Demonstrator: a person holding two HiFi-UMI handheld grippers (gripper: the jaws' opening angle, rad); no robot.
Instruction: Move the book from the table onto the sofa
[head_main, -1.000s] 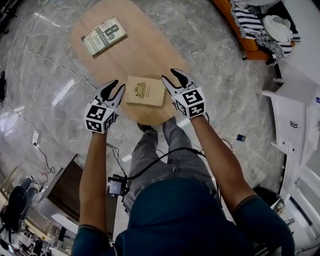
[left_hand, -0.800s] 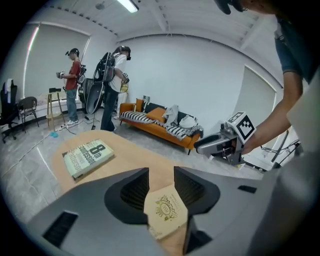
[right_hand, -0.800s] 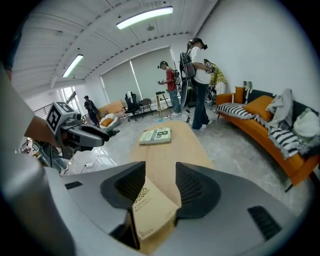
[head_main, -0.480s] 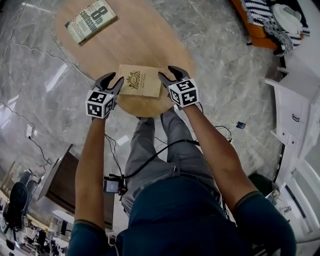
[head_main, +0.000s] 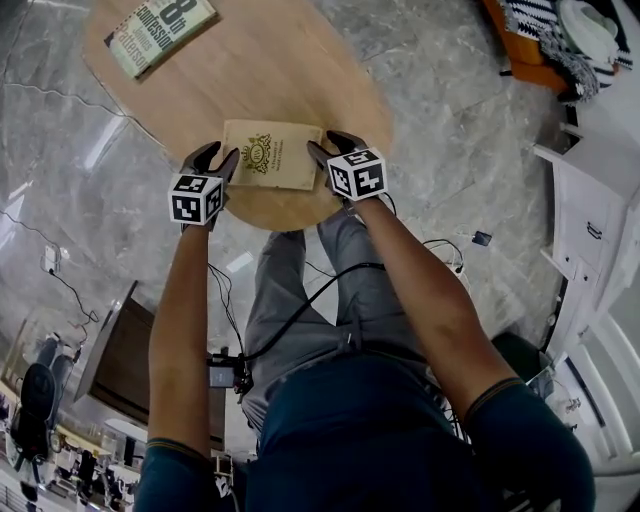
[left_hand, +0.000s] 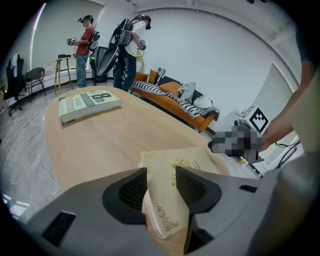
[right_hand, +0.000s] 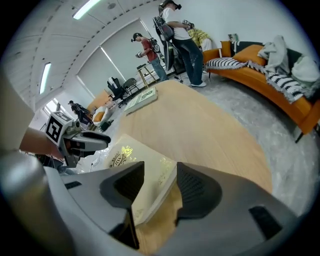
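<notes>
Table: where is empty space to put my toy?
The table is bare in its middle, between the 8th Confession book far off and the cream book nearby. That near end is crowded: the left hand-held gripper and right hand-held gripper, jaws just opening, have the cream book's edges between them.

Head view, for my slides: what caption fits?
The left gripper and right gripper, jaws just opened, straddle opposite edges of the cream book on the table; a second book lies beyond.

We read this as a studio dressed as a lounge — marble floor (head_main: 450, 120), orange sofa (left_hand: 172, 107), oval counter (head_main: 290, 70). Beyond, we see office chairs (left_hand: 34, 76) and people (left_hand: 86, 42) wearing recording rigs.
</notes>
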